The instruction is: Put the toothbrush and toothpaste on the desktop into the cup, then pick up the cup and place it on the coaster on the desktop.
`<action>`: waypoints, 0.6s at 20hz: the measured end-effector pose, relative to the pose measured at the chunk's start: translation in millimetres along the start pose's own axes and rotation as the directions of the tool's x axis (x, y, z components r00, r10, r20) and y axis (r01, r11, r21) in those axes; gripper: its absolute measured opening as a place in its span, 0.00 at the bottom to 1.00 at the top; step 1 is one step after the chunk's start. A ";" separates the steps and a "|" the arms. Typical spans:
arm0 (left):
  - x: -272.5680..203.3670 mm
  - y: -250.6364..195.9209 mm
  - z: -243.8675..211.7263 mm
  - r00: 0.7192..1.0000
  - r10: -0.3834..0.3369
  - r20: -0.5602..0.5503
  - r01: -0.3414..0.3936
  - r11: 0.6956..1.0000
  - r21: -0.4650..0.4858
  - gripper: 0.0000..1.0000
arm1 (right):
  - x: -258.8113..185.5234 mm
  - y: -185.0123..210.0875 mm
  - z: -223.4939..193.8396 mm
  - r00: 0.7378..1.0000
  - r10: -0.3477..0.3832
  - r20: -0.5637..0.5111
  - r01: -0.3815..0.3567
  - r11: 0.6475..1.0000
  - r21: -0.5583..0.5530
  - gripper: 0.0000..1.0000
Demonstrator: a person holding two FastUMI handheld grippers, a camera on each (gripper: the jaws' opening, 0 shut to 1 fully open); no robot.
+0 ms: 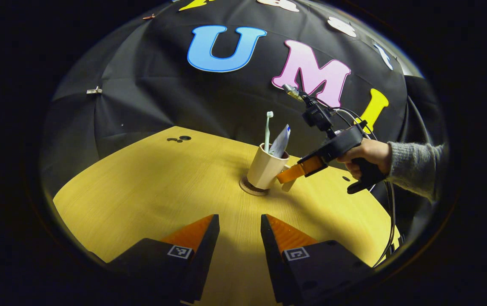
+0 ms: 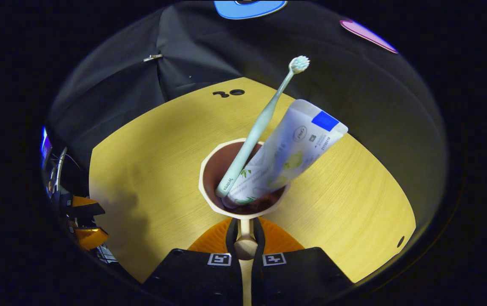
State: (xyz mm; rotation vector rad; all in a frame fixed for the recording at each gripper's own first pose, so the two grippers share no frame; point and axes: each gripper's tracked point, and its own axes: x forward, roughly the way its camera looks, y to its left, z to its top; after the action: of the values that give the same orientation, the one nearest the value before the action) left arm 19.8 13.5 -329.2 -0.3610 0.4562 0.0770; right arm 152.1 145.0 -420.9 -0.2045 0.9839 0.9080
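Note:
A cream cup (image 1: 263,169) stands slightly tilted on a round coaster (image 1: 249,188) near the middle of the wooden table (image 1: 141,187). A pale green toothbrush (image 1: 267,131) and a white toothpaste tube (image 1: 280,142) stick up out of it. My right gripper (image 1: 286,176), held by a hand (image 1: 364,155), reaches the cup from the right. In the right gripper view the cup (image 2: 209,178) holds the toothbrush (image 2: 260,127) and toothpaste (image 2: 294,148), and my right gripper (image 2: 245,227) is shut on the cup's handle (image 2: 245,245). My left gripper (image 1: 240,221) hovers open in front of the cup, apart from it.
Small dark holes (image 1: 181,138) mark the table's far side, seen too as holes (image 2: 230,92) in the right gripper view. The table's rounded edge meets the black cloth wall behind. My left gripper (image 2: 84,223) shows far off at the left. A cable (image 1: 392,221) hangs at the right edge.

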 end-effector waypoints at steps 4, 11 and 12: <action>-1.3 8.1 -1.3 1.000 0.003 0.000 -0.003 1.000 -0.013 0.64 | -1.0 -0.1 -1.3 0.999 -0.019 -0.034 0.019 1.000 -0.017 0.11; 2.3 15.2 -0.8 1.000 0.003 -0.002 -0.003 0.999 -0.036 0.64 | -1.4 2.4 -3.2 0.997 -0.025 -0.067 0.027 0.999 0.031 0.13; 3.6 16.1 -0.4 1.000 0.002 -0.002 -0.002 0.999 -0.036 0.64 | -3.9 3.5 -1.8 0.998 -0.022 -0.066 0.025 0.999 0.044 0.17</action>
State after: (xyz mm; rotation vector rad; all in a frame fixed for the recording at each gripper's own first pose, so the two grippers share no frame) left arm 20.4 28.4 -336.3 -0.3961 0.4572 0.0869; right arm 147.4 144.0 -418.1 -0.2086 1.0593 0.8610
